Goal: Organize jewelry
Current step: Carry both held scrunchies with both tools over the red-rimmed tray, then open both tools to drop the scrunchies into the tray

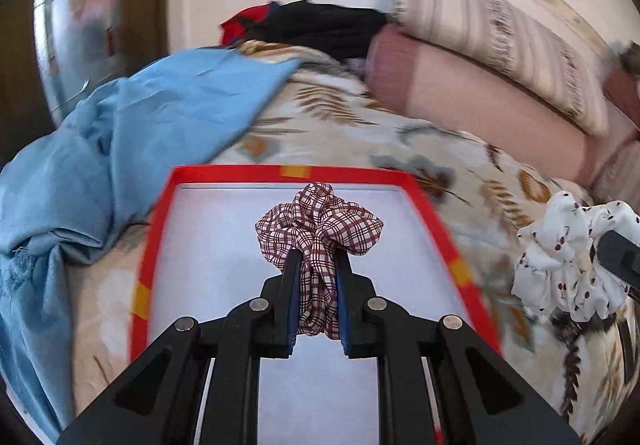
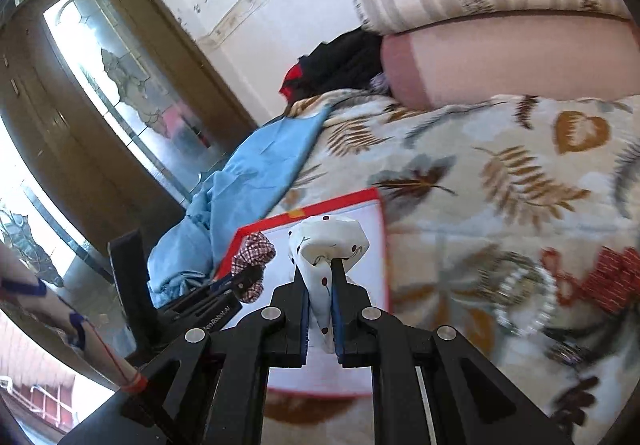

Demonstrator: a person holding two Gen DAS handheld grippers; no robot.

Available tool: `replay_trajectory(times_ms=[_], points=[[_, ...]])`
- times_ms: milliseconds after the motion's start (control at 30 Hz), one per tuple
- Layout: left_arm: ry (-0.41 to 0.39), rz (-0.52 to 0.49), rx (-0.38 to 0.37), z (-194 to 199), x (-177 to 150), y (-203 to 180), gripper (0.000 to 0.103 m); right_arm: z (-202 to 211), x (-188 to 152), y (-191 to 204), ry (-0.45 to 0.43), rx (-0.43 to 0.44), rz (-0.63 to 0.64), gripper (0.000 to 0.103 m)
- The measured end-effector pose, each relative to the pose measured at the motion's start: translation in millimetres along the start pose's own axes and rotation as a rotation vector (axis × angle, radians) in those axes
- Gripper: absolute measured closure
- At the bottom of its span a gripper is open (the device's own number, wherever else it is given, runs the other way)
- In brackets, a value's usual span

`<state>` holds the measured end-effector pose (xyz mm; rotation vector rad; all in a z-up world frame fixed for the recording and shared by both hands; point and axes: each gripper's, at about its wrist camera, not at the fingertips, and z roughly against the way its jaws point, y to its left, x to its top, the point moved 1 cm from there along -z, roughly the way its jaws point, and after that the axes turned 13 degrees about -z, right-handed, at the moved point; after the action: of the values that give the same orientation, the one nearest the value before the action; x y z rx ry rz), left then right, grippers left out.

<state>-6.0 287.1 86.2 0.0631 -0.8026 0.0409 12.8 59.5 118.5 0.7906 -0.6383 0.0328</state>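
Plaid scrunchie point(image 1: 320, 221) above red-rimmed box point(image 1: 436, 221)

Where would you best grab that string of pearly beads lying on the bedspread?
Judging by its pose, pinch the bead bracelet across one side of its loop, coming straight down from above: it lies flat and open on the soft bedspread, so a sideways approach would likely snag fabric.

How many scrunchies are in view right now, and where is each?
2. The plaid scrunchie is pinched in the left gripper over the red-rimmed tray. The white dotted scrunchie is pinched in the right gripper. Others may be hidden.
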Motion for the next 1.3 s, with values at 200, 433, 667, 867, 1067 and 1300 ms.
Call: replay_trajectory(times_ms=[200,433,667,867,1067,1300], points=[[0.058,0.055,0.031,-38.1,18.6,41.9,0.088,-73.9,18.2,22.0,0.076,0.007,-0.028,0.093],[0.11,0.096,0.032,-69.8,26.7,59.5,0.088,-145.4,32.0,25.2,0.129,-0.03,-0.063,0.093],[0.164,0.073,0.083,-83.7,24.5,54.0,0.087,-190.4,37.2,11.1,0.186,-0.043,-0.133,0.091],[0.166,0.054,0.104,-87.8,25.4,47.6,0.069,-201.1,41.3,-2.4,0.197,-0.096,-0.143,0.088],[0.147,0.053,0.11,-83.9,27.7,44.5,0.055,-185.8,47.5,-9.9,0.181,-0.093,-0.145,0.046],[0.074,0.06,0.11,-63.7,34.5,36.3,0.054,-132.5,50.9,-4.8,0.127,-0.066,-0.088,0.046]])
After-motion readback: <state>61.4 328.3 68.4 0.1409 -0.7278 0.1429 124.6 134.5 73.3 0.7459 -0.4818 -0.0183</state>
